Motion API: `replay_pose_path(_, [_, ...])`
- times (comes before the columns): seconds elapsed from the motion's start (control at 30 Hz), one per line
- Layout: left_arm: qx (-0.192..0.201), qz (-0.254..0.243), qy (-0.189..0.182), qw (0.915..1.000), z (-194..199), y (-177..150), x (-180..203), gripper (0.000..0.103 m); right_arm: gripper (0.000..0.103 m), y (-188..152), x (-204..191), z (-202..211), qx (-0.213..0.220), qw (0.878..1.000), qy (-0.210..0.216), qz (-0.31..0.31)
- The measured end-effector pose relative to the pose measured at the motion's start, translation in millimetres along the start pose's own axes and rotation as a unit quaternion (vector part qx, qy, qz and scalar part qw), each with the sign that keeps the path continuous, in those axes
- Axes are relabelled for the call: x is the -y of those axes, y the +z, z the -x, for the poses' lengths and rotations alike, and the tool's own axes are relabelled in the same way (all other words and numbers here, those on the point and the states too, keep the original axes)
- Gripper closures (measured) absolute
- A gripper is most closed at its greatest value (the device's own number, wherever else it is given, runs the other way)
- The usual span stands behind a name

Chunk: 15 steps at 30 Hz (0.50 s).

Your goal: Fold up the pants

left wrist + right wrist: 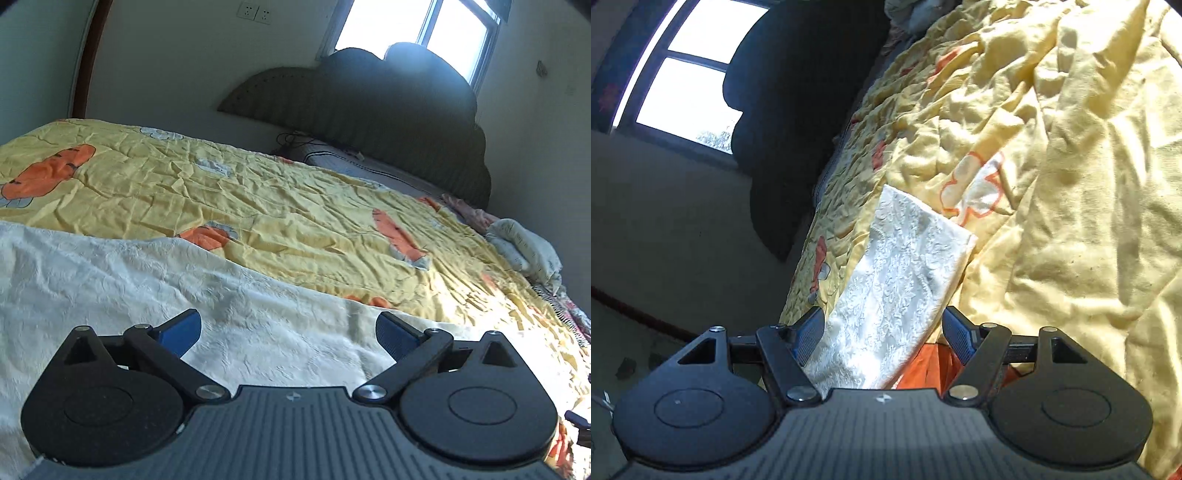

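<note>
While both grippers gape empty; white pants lie on yellow quilt; window probably behind headboard

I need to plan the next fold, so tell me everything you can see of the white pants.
The white pants look like thin cream-white fabric with an embossed floral texture. They lie spread on the yellow quilt. In the right wrist view one narrow, leg-like end runs away between the open fingers of the right gripper. The left gripper is open over them. Waistband and full outline are out of view.
</note>
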<state>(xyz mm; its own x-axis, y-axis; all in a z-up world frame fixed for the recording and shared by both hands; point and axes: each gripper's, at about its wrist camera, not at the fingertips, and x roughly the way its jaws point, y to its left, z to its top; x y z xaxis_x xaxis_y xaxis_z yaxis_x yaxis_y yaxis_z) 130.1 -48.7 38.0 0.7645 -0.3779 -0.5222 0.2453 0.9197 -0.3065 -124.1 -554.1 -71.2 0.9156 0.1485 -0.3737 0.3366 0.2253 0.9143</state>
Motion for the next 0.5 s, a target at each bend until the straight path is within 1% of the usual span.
replay_pose_path(0.07, [-0.006, 0.0, -0.012, 0.9999, 6.6, -3.0, 8.2, 0.001, 0.03, 9.4, 7.1, -11.6, -0.007, 0.999, -0.014, -0.03])
replay_pose_path(0.1, [-0.012, -0.003, -0.016, 0.9998, 8.7, -4.9, 13.9, 0.001, 0.032, 12.2, 6.3, -17.1, -0.003, 0.999, -0.017, -0.032])
replay_pose_path(0.2, [-0.027, -0.018, -0.026, 0.9991, 11.1, -12.4, 25.7, 0.001, 0.026, 15.8, -8.1, -36.6, -0.02, 0.999, -0.035, -0.02])
replay_pose_path(0.23, [-0.031, -0.021, -0.027, 0.9989, 11.1, -15.1, 27.9, 0.001, 0.021, 13.2, -14.6, -43.5, -0.034, 0.999, -0.036, -0.007])
replay_pose_path(0.27, [-0.035, -0.022, -0.028, 0.9987, 10.7, -16.6, 30.0, 0.001, 0.019, 8.2, -22.6, -51.6, -0.055, 0.998, -0.039, 0.013])
replay_pose_path(0.3, [-0.042, -0.024, -0.029, 0.9984, 10.5, -20.4, 31.0, 0.001, 0.019, 0.1, -31.8, -61.5, -0.082, 0.995, -0.042, 0.036])
replay_pose_path(0.33, [-0.047, -0.024, -0.028, 0.9982, 9.1, -22.3, 31.6, 0.001, 0.018, -7.2, -39.8, -67.9, -0.099, 0.992, -0.045, 0.06])
replay_pose_path(0.37, [-0.052, -0.022, -0.026, 0.9981, 8.1, -23.7, 32.2, 0.001, 0.018, -15.0, -49.2, -73.4, -0.106, 0.988, -0.054, 0.094])
replay_pose_path(0.4, [-0.058, -0.02, -0.024, 0.9978, 6.9, -25.3, 32.5, 0.001, 0.018, -18.2, -55.3, -75.1, -0.099, 0.986, -0.064, 0.116])
replay_pose_path(0.43, [-0.063, -0.018, -0.023, 0.9976, 6.0, -26.2, 33.3, 0.001, 0.018, -17.9, -57.2, -74.8, -0.085, 0.987, -0.067, 0.119])
replay_pose_path(0.5, [-0.071, -0.017, -0.023, 0.9971, 5.2, -27.3, 34.3, 0.001, 0.018, -8.6, -49.1, -68.9, -0.035, 0.994, -0.061, 0.088])
